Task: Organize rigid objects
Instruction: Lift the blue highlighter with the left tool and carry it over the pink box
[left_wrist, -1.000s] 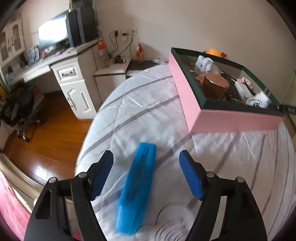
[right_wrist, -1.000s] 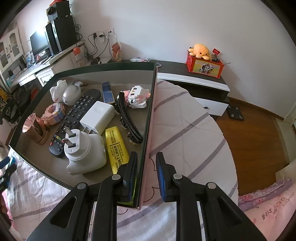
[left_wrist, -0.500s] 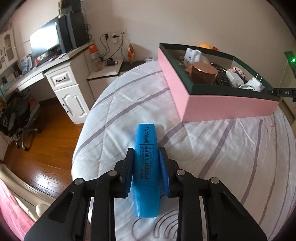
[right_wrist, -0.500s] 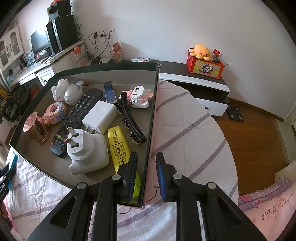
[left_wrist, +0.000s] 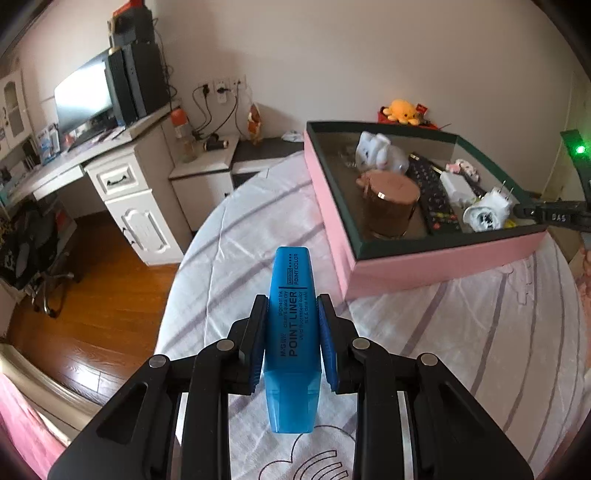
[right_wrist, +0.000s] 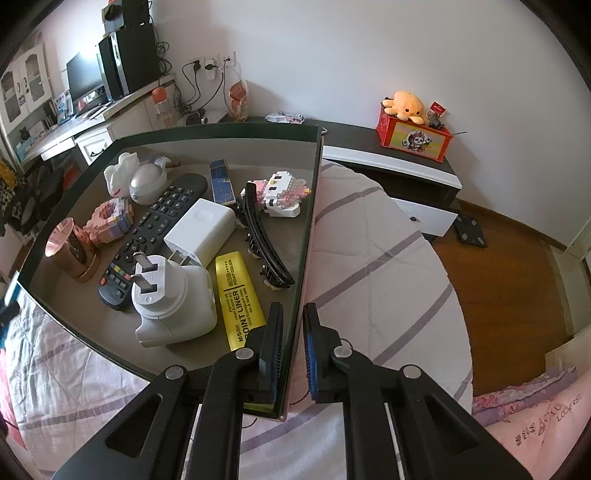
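Change since earlier frame: my left gripper, spread wide around the blue highlighter a second before, had closed on it and lifted it clear of the bedspread; my right gripper had tightened a little on the box wall.
Left gripper: pads pressed on both long sides of the blue highlighter, at mid-body.
Blue highlighter: held lengthwise between the jaws, cap end pointing far, printed face up, above the striped bedspread.
Right gripper: jaws pinched on the right wall of the pink box, one pad inside, one outside.
Pink box: rested on the bed, to the far right of the left gripper, dark green inside.
Box contents: yellow highlighter lay flat at the near right, beside the white plug adapter; black hair clip lay along the right wall; remote control lay left of the white charger; copper cup stood at the left edge.
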